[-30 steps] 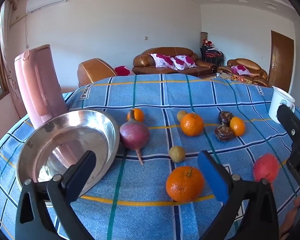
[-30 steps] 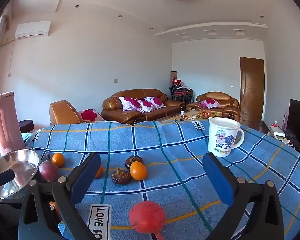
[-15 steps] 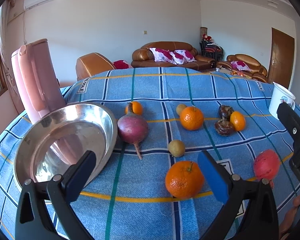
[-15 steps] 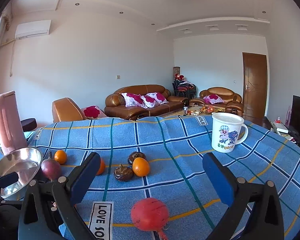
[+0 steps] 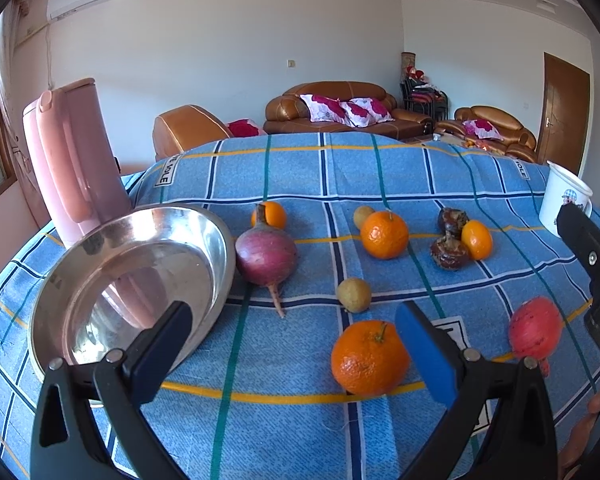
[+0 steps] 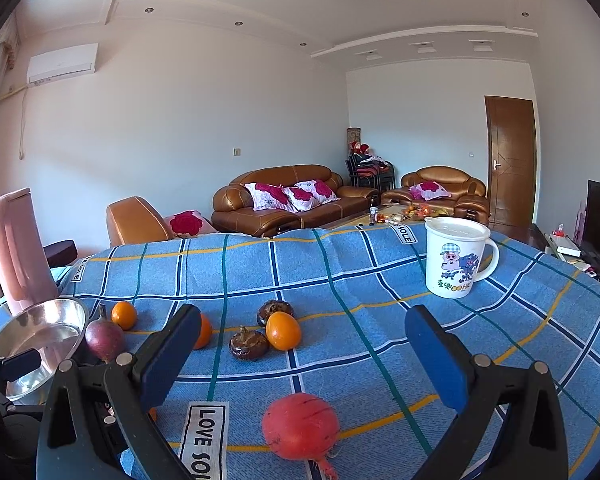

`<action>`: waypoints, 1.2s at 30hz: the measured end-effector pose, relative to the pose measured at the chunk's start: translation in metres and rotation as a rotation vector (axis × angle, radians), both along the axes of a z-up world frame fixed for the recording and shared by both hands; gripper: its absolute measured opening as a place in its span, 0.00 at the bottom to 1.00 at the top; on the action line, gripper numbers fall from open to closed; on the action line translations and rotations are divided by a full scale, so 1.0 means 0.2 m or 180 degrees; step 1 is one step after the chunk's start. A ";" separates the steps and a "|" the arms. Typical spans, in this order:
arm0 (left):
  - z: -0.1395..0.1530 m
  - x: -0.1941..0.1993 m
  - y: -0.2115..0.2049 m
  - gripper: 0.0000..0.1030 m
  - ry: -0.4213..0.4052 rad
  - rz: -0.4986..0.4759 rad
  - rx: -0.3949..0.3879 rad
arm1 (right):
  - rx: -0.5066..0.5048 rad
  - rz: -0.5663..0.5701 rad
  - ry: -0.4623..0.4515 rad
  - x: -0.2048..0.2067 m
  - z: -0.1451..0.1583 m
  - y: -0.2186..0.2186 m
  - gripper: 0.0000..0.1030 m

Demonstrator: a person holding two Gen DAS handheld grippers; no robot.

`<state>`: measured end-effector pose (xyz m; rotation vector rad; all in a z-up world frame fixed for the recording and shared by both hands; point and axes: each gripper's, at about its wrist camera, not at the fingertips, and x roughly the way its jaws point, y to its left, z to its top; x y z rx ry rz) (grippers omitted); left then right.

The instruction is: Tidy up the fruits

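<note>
Fruits lie scattered on a blue checked tablecloth (image 5: 300,432). In the left wrist view a big orange (image 5: 369,357) sits just ahead of my open, empty left gripper (image 5: 296,340), near its right finger. Beyond lie a small yellow-green fruit (image 5: 353,295), a purple radish (image 5: 266,256), another orange (image 5: 384,234), two dark brown fruits (image 5: 448,254) and a small orange (image 5: 477,239). A steel bowl (image 5: 100,276) stands empty at the left. A red round fruit (image 6: 300,426) lies between the fingers of my open right gripper (image 6: 303,352).
A pink kettle (image 5: 70,160) stands behind the bowl at the table's left edge. A white printed mug (image 6: 455,262) stands at the far right. My right gripper's finger (image 5: 591,248) reaches into the left wrist view at the right edge. Sofas stand beyond the table.
Both grippers have dipped and moved slightly forward over the table; the fruits sit a little closer in view. Nothing was grasped.
</note>
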<state>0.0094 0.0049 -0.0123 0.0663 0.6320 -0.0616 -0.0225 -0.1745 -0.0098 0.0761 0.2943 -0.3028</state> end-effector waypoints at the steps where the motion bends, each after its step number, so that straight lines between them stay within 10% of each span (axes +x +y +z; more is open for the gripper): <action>1: 0.00 0.00 0.00 1.00 0.0001 0.0002 0.0001 | -0.0001 0.0001 0.0007 0.00 0.00 0.00 0.99; 36: -0.01 0.00 0.00 1.00 0.0012 0.0025 -0.0004 | 0.0019 -0.0015 0.0023 0.00 -0.01 -0.01 0.99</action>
